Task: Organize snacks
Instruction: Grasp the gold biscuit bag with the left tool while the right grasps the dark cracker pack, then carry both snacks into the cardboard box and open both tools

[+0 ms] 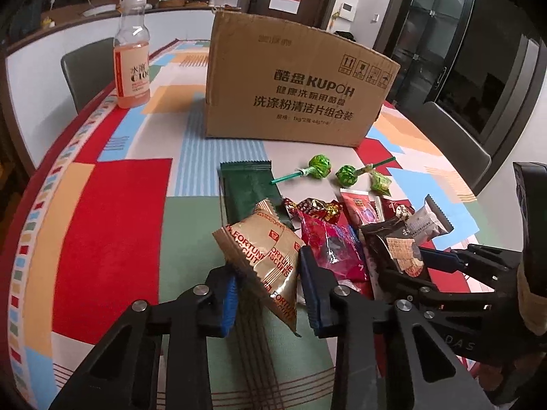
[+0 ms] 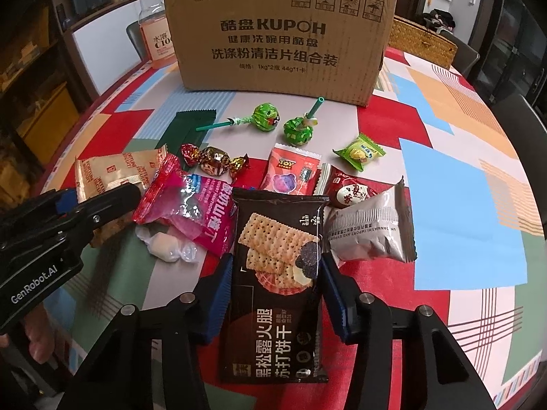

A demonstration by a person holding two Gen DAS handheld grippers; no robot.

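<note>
- My left gripper (image 1: 270,285) sits at the bottom centre of the left wrist view, its blue pads clamped on the gold biscuit packet (image 1: 265,256), which stands tilted on edge between them.
- My right gripper (image 2: 275,294) is at the bottom centre of the right wrist view, jaws closed in against both long edges of the dark cracker packet (image 2: 278,273); the packet lies lengthwise between the pads.
- In the right wrist view the left gripper shows at the left edge, with the person's fingers (image 2: 37,335) below it.
- Just left of the cracker packet lies a pink snack bag (image 2: 191,208), with a white wrapped candy (image 2: 167,244) touching its lower edge.
- To the right of the cracker packet sits a grey packet (image 2: 371,225), tilted.
- Above these, mid-frame: a foil-wrapped candy (image 2: 213,162), a red packet (image 2: 295,172), a small green sweet (image 2: 360,152) and two green lollipops (image 2: 266,121).
- A dark green wrapper (image 1: 246,184) lies above the gold packet in the left wrist view.
- The cardboard box (image 2: 278,34) stands at the top centre, on the patterned tablecloth (image 2: 461,171).
- A bottle (image 1: 131,58) of pinkish drink stands upper left, beside the box.
</note>
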